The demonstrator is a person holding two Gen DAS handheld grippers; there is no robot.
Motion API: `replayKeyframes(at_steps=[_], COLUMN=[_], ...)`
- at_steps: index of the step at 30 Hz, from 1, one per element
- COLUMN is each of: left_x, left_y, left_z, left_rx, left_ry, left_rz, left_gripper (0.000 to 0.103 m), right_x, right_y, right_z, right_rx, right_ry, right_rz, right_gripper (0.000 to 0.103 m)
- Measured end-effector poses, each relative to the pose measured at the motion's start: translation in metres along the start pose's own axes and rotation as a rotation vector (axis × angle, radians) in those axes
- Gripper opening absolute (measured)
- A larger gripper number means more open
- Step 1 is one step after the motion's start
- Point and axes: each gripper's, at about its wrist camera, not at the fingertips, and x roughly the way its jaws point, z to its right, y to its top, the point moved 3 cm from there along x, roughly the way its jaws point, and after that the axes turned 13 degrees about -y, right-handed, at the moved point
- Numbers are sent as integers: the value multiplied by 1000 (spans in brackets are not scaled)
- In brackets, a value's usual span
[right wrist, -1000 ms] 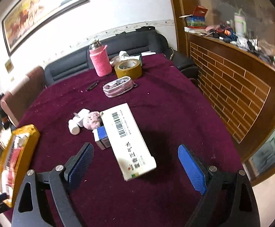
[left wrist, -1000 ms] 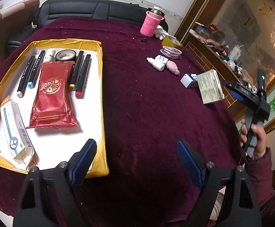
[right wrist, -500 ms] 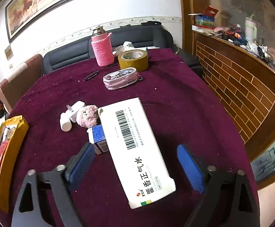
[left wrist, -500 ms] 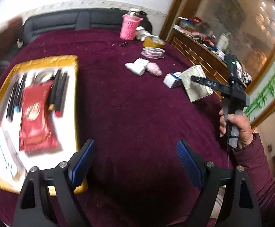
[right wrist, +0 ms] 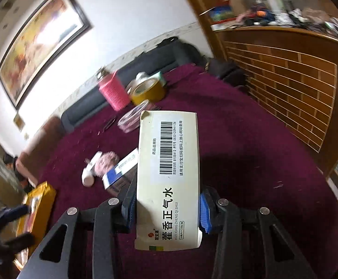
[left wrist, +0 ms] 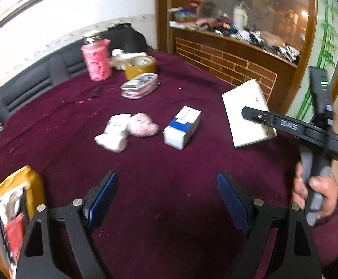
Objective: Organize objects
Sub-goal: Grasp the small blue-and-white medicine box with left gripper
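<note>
My right gripper (right wrist: 166, 211) is shut on a long cream medicine box (right wrist: 169, 174) with a barcode and holds it lifted above the maroon table (right wrist: 250, 162). The same box (left wrist: 245, 114) shows at the right of the left wrist view, held by the right gripper (left wrist: 252, 114). My left gripper (left wrist: 166, 197) is open and empty over the table's near side. A small blue-and-white box (left wrist: 182, 127), a white bottle with a white plug (left wrist: 113, 134) and a pink fluffy toy (left wrist: 143, 126) lie ahead of it.
A yellow-rimmed tray (left wrist: 8, 211) with pens and a red packet sits at the lower left. A pink bottle (left wrist: 96, 60), a yellow tape roll (left wrist: 141, 67) and a pink pouch (left wrist: 138, 86) stand at the back. A wooden brick-pattern counter (left wrist: 227, 58) borders the right.
My right gripper has closed on the medicine box and lifted it off the table. My left gripper has swung right, away from the tray, toward the loose objects.
</note>
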Motion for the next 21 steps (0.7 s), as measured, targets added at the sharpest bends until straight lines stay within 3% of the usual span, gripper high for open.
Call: replayKeyframes(at_steps=[11,19,20,21], left_x=[110,153,156,158], left_y=[54,63,62,62], left_z=[5,1,2,3], left_rx=[169,178,177,181], left_ry=[54,10,0,-3], left_rz=[-120,-171,-181,-190], left_gripper=[85,85,82,66], right_x=[9,11,11,11], right_y=[4,4,4,4], right_z=[12,20,21,21], right_rx=[73,120,123,125], right_ry=[68,96,99,100], right_rz=[-63,-82,-84,-84], right_gripper=[47,47,47,47])
